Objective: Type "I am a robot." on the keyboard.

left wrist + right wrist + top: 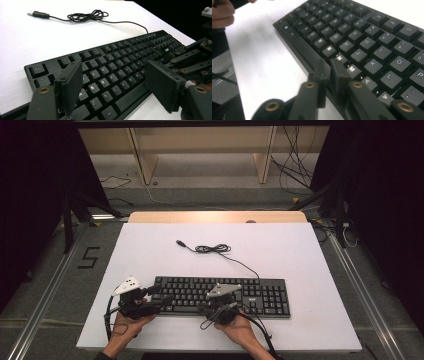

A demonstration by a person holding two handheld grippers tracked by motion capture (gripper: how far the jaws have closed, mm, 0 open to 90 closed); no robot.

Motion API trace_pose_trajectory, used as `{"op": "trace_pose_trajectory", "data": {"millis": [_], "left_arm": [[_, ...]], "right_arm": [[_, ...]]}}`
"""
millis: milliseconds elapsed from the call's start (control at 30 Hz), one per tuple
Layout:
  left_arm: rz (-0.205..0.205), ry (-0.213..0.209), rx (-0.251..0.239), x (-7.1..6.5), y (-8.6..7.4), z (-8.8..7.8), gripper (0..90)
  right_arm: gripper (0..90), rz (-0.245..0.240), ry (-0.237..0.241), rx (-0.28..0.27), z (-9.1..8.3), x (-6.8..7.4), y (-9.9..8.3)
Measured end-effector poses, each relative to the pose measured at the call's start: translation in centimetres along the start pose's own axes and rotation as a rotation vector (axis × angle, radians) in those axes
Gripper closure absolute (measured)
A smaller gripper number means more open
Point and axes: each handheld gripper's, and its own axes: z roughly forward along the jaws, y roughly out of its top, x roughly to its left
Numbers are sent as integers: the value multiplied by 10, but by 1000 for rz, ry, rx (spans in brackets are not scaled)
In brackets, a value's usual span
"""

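Under both hands lies the keyboard [222, 295]: left gripper [115, 87] spread wide over its left keys, right gripper [329, 72] nearly pressed together at its front edge.

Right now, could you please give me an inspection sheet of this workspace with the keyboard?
Surface: white table top, with a bare wooden strip along the far edge.
Job's things: black keyboard, flat near the front edge.
Clutter: nothing seen.
Grippers: left gripper open, jaws wide above the keyboard's left end; right gripper nearly shut, nothing between the jaws, tips over the keyboard's front edge near the N and M keys.
Cables: keyboard cable loosely bundled behind the keyboard, USB plug lying free.
Surroundings: grey floor, wooden frame legs and loose wires beyond the table.
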Motion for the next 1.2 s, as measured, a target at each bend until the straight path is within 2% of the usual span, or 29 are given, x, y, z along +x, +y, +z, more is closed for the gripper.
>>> {"op": "trace_pose_trajectory", "data": {"millis": [267,600,867,1200], "left_arm": [[-6,3,-2,0,1,1,298],[-9,12,12,0,2,6,301],[-17,9,23,2,3,9,301],[-24,24,35,3,7,15,310]], "right_arm": [[710,-1,12,-31,-8,-3,1],[559,33,9,-78,-22,-12,5],[489,41,8,-89,-27,-16,5],[432,28,-4,-99,-31,-17,4]]}}
